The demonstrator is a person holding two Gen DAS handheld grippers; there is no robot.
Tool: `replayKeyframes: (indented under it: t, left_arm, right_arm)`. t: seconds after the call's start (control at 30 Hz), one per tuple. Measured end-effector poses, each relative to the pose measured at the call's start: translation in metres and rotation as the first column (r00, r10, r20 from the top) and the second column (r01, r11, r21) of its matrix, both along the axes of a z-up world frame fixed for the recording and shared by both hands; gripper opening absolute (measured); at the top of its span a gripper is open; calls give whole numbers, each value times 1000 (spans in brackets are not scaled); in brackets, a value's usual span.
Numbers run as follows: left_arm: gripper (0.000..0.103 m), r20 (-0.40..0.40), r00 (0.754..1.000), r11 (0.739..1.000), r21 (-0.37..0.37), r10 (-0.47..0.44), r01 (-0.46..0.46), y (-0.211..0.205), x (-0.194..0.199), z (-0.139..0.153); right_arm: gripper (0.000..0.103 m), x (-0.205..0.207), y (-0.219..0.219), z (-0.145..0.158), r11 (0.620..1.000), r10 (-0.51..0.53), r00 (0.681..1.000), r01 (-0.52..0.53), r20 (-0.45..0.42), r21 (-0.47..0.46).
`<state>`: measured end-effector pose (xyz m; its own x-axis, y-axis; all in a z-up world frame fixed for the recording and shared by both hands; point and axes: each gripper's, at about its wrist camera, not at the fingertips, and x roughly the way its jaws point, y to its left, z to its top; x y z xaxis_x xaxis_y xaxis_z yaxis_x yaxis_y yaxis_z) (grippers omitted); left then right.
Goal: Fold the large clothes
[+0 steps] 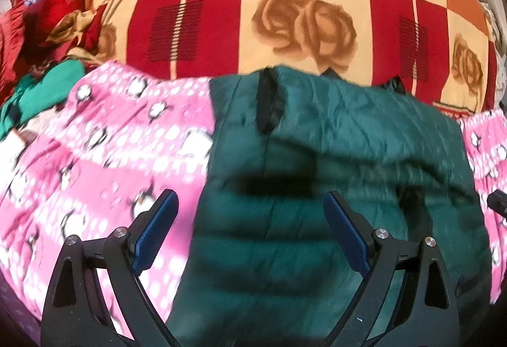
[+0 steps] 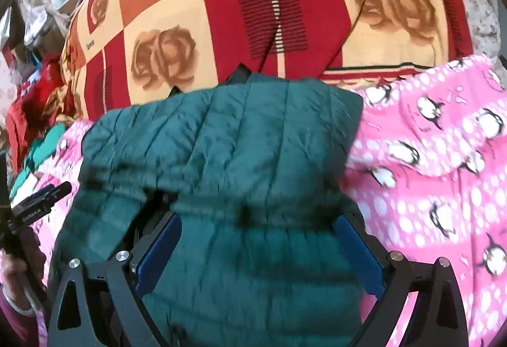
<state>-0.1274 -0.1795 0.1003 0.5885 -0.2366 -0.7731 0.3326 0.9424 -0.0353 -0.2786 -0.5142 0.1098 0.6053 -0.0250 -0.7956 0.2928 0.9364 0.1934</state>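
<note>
Left wrist view, big to small: bed under a rose-check blanket, pink penguin fleece on top, green quilted jacket lying on the fleece, already doubled over across the middle.

Risk: padded nylon looks slick and springy, so the folded layer may slide or pop back if left unpressed. A low pinch could also snag the fleece beneath.

Left gripper hangs over the jacket's left edge, fingers spread wide, nothing held. Right gripper sits low over the near half, fingers spread either side of the quilting; touching or just above, can't tell.
</note>
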Motion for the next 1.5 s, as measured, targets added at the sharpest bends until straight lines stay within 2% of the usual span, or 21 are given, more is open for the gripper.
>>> replayKeyframes:
  t: [0.3,0.77,1.0,1.3,1.5]
  left_arm:
    - [93,-55,998,1000,8,8,-7,32,-45,-14]
    - [93,-37,999,998,57,11,-9,68,-94,-18]
    - [93,-69,997,999,43,17,-14,85,-110,-22]
    - [93,-152,988,1000,16,20,-18,106,-119,-33]
    - [93,-214,977,999,-49,10,-21,122,-123,-42]
  right_arm:
    - [98,-59,28,-6,999,30,999,-30,-40,-13]
    - [98,-116,52,-19,998,52,993,-54,-106,-22]
    - [97,-137,56,-23,998,52,990,-54,-132,-14]
    - [97,-171,51,-32,999,35,984,-35,-177,4]
    - [97,-190,46,-40,1000,22,977,-20,-212,12]
